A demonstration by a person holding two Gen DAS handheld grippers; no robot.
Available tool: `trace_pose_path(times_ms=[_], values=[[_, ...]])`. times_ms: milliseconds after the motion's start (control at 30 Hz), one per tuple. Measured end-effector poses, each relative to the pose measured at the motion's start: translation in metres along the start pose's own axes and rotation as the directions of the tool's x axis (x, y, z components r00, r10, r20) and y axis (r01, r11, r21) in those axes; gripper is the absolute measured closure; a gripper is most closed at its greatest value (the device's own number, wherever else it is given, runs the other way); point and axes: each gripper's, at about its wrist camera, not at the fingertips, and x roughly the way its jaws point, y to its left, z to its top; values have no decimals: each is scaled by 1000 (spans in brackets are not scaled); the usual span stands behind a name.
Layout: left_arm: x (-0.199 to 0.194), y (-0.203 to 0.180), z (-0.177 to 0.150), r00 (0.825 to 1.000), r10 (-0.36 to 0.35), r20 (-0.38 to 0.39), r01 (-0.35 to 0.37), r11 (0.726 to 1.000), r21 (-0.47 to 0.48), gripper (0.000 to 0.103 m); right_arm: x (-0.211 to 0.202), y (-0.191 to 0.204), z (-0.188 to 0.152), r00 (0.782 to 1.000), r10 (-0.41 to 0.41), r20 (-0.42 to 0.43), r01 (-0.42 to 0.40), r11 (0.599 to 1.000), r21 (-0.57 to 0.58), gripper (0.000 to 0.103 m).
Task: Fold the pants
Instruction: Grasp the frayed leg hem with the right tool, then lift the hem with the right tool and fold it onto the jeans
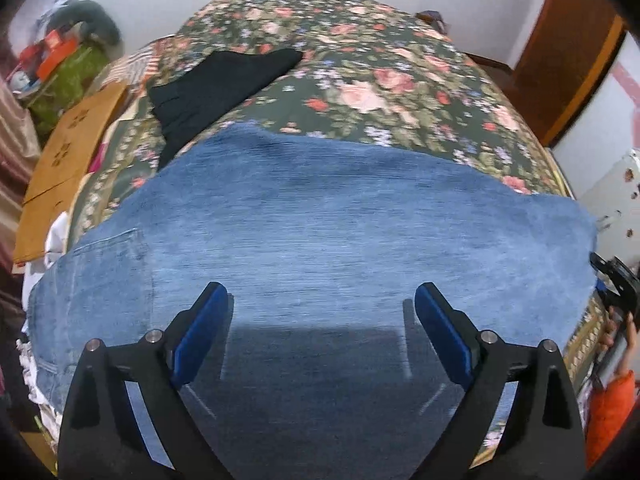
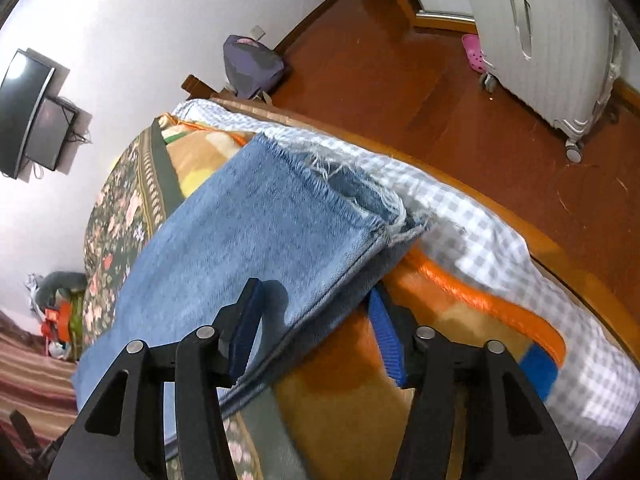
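On the floral bedspread [image 1: 380,80], jeans [image 1: 320,220] lie halved lengthwise; cross-folds remain. My left gripper [image 1: 322,312] gapes empty; right gripper [image 2: 316,312] loosely straddles the hem edge.

Blue denim pants [image 1: 320,220] lie flat across the bed — frayed hem [image 2: 352,184] at its edge.

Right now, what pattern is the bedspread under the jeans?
Dark green bedspread with pink roses, a floral print; clearest in the left wrist view.
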Motion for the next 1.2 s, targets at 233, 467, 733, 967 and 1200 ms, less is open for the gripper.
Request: trace_pose_path(times_ms=[233,467,733,967,1200], values=[[-10,-27,2,998,-59,31,57,997,55,8,-18,21,8,997,-21,75,26,997,-67,95],[-29,-46,5,989,-121,80,113,989,95,8,-75,74,15,981,48,187,0,968,-249,95],[-69,-42,12,969,-193,152,181,979,92,8,-129,159,-6,950,237,204,-120,879,-460,96],[-96,-21,13,962,-172,212,160,984,74,8,-123,223,-51,926,369,80,-254,765,-592,96],[-114,5,8,954,-152,260,149,988,31,8,-70,277,-116,910,386,-152,-382,638,-669,95]])
